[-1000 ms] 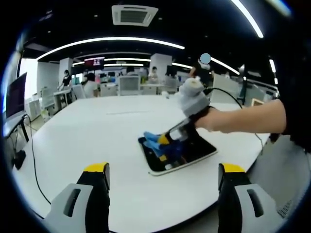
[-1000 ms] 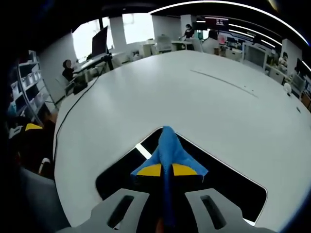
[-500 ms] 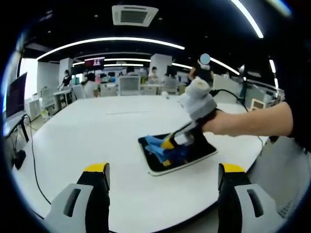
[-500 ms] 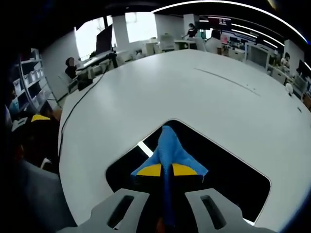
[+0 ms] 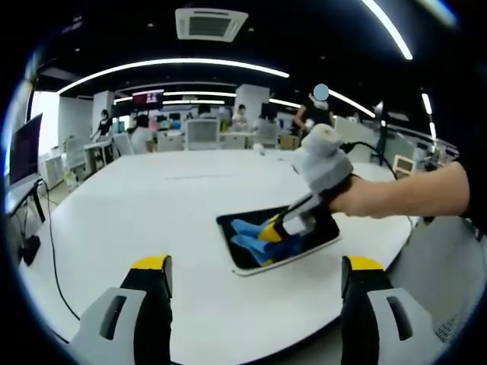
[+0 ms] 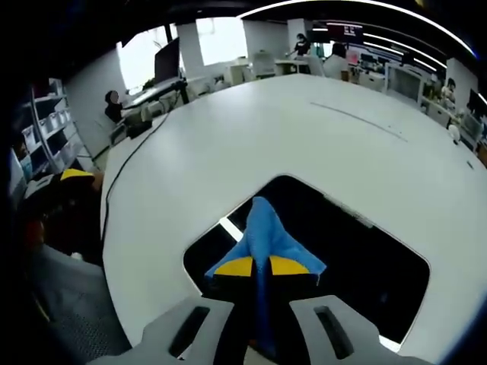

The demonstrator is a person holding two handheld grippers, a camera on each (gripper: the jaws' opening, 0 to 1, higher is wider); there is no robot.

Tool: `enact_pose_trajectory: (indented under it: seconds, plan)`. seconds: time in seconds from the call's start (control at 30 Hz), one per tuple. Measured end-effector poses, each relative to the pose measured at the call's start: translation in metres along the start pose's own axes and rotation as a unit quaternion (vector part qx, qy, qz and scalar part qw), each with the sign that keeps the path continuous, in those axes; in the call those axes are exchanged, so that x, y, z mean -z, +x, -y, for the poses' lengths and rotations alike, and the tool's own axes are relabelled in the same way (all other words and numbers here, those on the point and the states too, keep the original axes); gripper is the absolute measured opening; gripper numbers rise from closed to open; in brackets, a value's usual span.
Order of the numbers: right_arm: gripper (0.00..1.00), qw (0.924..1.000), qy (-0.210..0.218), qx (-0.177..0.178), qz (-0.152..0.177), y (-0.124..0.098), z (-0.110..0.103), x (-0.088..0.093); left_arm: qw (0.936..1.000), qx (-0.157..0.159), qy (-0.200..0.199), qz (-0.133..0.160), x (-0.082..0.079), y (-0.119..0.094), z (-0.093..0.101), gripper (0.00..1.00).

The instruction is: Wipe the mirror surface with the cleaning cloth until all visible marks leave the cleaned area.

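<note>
A soft blue cloth (image 6: 262,237) lies on the glossy dark mirror (image 6: 358,266), set on a smooth matt white table (image 6: 228,144).

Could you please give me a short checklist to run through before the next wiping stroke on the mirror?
1. Blue cleaning cloth clamped in the right claw: ok, the yellow-tipped jaws are closed on it.
2. Cloth over the dark rectangular mirror: ok; the left gripper view shows the cloth lying on the mirror.
3. Mirror flat on the round white table and fully on it: ok.
4. Left claw out of the way: ok, open, holding nothing, away from the mirror.
5. Marks gone from the glass: cannot tell; the surface reads dark with a reflected light strip.
6. Mirror and cloth both visible: ok.
</note>
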State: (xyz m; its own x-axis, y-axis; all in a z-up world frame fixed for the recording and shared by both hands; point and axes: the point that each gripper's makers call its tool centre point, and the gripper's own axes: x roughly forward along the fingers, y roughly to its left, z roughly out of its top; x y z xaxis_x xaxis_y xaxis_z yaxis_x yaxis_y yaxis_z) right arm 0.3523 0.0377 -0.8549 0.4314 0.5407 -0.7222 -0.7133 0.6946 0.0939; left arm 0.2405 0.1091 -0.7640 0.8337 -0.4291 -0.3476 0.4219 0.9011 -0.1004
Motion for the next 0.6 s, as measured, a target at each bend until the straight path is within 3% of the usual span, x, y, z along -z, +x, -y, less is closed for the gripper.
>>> enact_pose_trajectory:
  seconds: [0.6]
  plan:
    - [0.0, 0.9999, 0.0, -0.013, -0.008, -0.007, -0.012, 0.011, 1.0, -0.001, -0.002, 0.005, -0.002, 0.0, 0.0, 0.91]
